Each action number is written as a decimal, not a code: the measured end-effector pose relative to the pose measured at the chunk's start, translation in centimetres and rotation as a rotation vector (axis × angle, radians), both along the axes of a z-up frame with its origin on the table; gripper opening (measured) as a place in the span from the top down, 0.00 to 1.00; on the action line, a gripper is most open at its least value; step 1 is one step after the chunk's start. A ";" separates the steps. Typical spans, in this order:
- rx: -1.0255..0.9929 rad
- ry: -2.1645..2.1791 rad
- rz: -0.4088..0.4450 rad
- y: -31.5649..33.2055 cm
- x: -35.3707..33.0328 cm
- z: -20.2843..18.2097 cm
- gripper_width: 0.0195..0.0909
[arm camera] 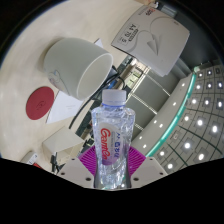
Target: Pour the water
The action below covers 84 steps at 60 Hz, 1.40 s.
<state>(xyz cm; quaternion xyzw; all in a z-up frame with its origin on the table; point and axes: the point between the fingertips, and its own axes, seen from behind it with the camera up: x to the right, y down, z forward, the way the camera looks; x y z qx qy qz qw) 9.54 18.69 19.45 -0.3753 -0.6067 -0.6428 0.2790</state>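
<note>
Gripper view rn: I've got the water bottle [113,140] standing upright between the fingers, both pink pads [92,170] look pressed against its lower body, so the gripper [112,178] is closed down to bottle width and carrying it, afaict. Cap's white and looks like it's on, so imo that has to come off before any pouring, can't see how w/ one claw tbh.

Target is prob the white cup [78,64], beyond the bottle and off to the left of it, well apart from it. It looks tilted or on its side from here w/ the mouth facing my way, could just be lens warp, can't tell for sure. Can't see any liquid in it. Little red round thing [40,102] sits near the cup, on a white sheet, no idea what it is.

How I'd do this step: keep the squeeze firm but not crushing, thin plastic will buckle and slip. Bring the bottle neck over the cup rim first, then roll the wrist slow so flow starts as a trickle. Grip is low on the body, so it'll want to pivot when tipped, watch that.

Contents: bottle is clear w/ a pink label, water level I can't rly make out. White box-ish appliance [150,40] sits further back, not involved.
</note>
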 end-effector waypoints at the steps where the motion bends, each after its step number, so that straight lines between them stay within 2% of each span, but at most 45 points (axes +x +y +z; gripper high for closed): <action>1: 0.002 -0.001 0.003 0.3 -0.5 0.0 0.77; 15: -0.014 0.199 0.007 0.3 -0.3 0.9 0.77; 25: -0.012 0.726 -0.036 -0.8 0.2 3.3 0.76; 33: -0.054 1.168 -0.011 -1.4 -0.8 5.4 0.76; 38: -0.088 1.431 -0.007 -1.3 -1.6 5.4 0.76; 50: -0.188 1.912 -0.100 -0.9 -0.4 1.9 0.76; 53: -0.215 1.958 -0.110 -0.9 -0.2 0.5 0.76; 54: -0.222 1.975 -0.111 -0.1 -1.1 -1.3 0.76; 64: -0.309 2.081 -0.168 -0.8 -1.5 -6.4 0.76; 76: -0.323 2.131 -0.224 -0.7 -1.5 -10.7 0.75; 78: -0.300 2.145 -0.184 -0.6 -1.7 -10.2 0.75; 84: -0.292 2.142 -0.166 -0.9 -1.5 -10.2 0.70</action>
